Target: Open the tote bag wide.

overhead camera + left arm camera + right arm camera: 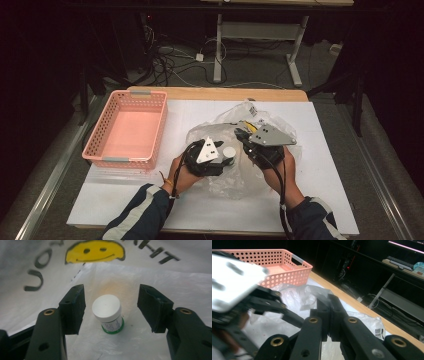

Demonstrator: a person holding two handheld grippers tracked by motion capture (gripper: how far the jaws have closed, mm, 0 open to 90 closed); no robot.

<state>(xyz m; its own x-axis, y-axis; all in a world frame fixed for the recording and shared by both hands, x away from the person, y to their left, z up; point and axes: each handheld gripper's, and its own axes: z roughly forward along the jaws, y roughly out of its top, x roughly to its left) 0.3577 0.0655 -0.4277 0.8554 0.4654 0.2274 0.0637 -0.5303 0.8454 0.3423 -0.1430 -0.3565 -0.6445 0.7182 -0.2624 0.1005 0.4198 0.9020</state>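
A small jar (108, 311) with a white cap and a green base lies inside a thin white plastic bag (162, 275) printed with a yellow smiley face. My left gripper (111, 290) is open, one jaw on either side of the jar and neither pad touching it. From above, the left gripper (225, 157) reaches into the bag (225, 185) from the left, with the jar (229, 151) at its tips. My right gripper (245, 135) is over the bag's upper part. Its jaws (329, 305) are shut on the bag's film (294, 293), holding the bag's mouth up.
A pink perforated basket (122, 162) stands with nothing in it at the table's left, also as the basket (287, 277) beyond the bag. The white tabletop (190, 200) has bare room in front of and right of the bag. Cables and desk legs lie beyond the far edge.
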